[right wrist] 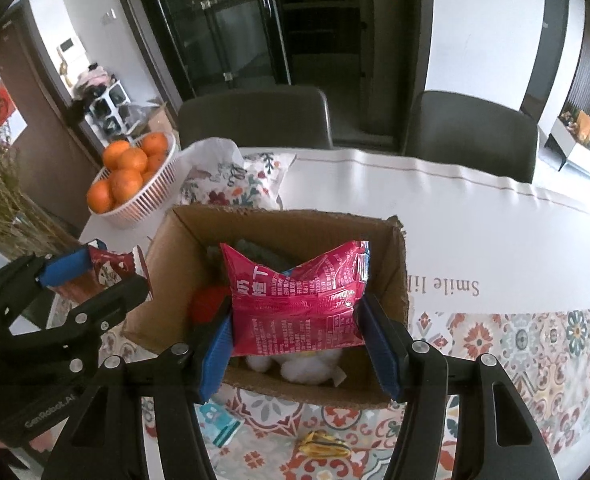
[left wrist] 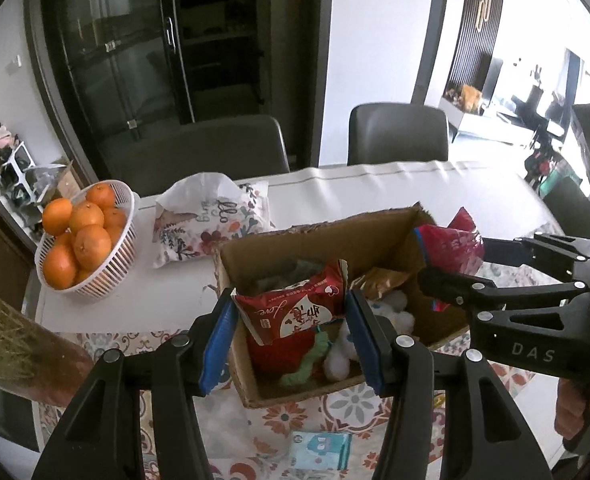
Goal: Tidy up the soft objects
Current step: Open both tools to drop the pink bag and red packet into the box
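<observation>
An open cardboard box (left wrist: pixel 375 236) (right wrist: pixel 295 224) stands on the table with soft things inside: a white plush toy (left wrist: pixel 395 312) (right wrist: pixel 307 368), a green yarn piece (left wrist: pixel 311 360) and a red item (right wrist: pixel 209 302). My left gripper (left wrist: pixel 291 340) is shut on a red snack packet (left wrist: pixel 295 308) over the box's near left corner; it also shows in the right wrist view (right wrist: pixel 95 280). My right gripper (right wrist: pixel 301 344) is shut on a pink-red snack packet (right wrist: pixel 299 296) above the box, and also shows in the left wrist view (left wrist: pixel 451 264).
A white basket of oranges (left wrist: pixel 83 240) (right wrist: pixel 135 176) and a floral pillow (left wrist: pixel 211 220) (right wrist: pixel 239 180) lie behind the box. A blue tissue pack (left wrist: pixel 321 450) (right wrist: pixel 219 426) and a yellow item (right wrist: pixel 323 444) lie in front. Two chairs (left wrist: pixel 399 132) stand behind; dried grass (right wrist: pixel 3 200) is at left.
</observation>
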A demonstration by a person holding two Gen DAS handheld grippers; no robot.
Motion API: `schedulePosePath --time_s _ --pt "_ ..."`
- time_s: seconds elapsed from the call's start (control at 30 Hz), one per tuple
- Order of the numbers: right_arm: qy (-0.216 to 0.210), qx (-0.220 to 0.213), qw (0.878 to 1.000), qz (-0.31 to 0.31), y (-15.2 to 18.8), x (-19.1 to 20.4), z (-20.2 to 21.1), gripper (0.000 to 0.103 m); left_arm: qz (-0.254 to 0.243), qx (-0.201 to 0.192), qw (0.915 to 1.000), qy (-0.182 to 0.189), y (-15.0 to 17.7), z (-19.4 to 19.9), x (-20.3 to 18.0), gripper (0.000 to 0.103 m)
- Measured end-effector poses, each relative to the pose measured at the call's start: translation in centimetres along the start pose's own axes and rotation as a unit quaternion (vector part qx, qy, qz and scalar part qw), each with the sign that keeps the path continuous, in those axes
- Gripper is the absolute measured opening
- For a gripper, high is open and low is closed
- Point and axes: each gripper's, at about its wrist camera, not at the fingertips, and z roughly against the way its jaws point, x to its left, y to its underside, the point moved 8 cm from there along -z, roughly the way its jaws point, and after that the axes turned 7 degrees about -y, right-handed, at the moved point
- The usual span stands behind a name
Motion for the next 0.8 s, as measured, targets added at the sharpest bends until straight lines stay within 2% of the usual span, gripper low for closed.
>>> schedulePosePath --time_s 0.2,0.47,0.5,0.57,0.63,0.8 --pt "-0.003 0.036 0.999 -0.007 0.5 -0.5 -2.2 0.062 -0.006 0.033 0.9994 0.005 0.4 -2.3 -0.1 0.054" --pt "-0.001 0.061 0.998 -0.021 1.1 -1.6 -4.0 0.064 -0.014 0.07 0.9974 0.005 1.3 -4.9 -0.4 0.056" --pt "-0.002 0.064 0.998 -0.024 1.1 -1.7 -4.2 0.064 -0.015 0.073 0.9972 0.006 1.4 -5.1 -0.5 0.057" --pt "-0.007 0.07 0.997 -0.032 1.3 -1.9 -4.5 0.068 -0.015 0.077 0.9969 0.005 1.6 -5.3 -0.6 0.067" --pt "-0.009 0.074 0.997 -0.037 1.4 -2.1 -4.7 0.073 -0.016 0.083 0.9963 0.011 1.7 -5.6 -0.8 0.069" --pt "-0.006 0.075 0.996 -0.038 1.5 -2.1 -4.7 0.076 -0.019 0.082 0.9965 0.001 1.7 -5.3 -0.7 0.073"
